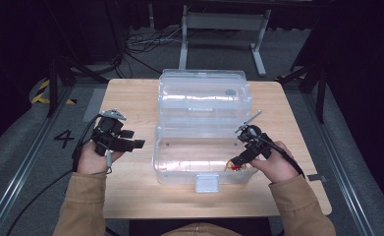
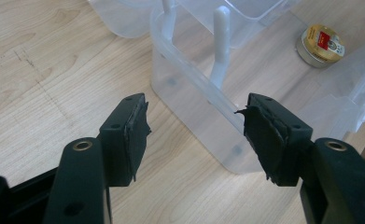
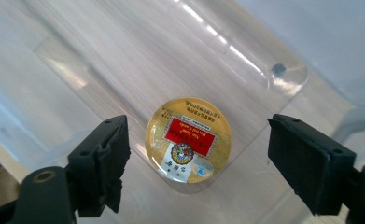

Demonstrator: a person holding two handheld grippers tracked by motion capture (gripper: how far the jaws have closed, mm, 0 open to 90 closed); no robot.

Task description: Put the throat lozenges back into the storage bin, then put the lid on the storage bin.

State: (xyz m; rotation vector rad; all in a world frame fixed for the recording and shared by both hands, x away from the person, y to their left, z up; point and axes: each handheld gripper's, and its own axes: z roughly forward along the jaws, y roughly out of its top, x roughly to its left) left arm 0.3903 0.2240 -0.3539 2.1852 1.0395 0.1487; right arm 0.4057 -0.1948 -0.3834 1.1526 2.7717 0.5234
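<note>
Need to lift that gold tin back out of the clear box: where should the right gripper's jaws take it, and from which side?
Grip the gold tin across its low round side wall, coming straight down from above. It lies flat, lid up, on the floor of the clear box, so only the rim offers opposing faces. The right gripper already stands open with the tin centred between its jaws. Its near corner spot probably rules out a level approach.

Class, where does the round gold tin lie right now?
The gold tin lies flat on the clear box's floor, near-right corner in the high view, below the open right gripper.
</note>
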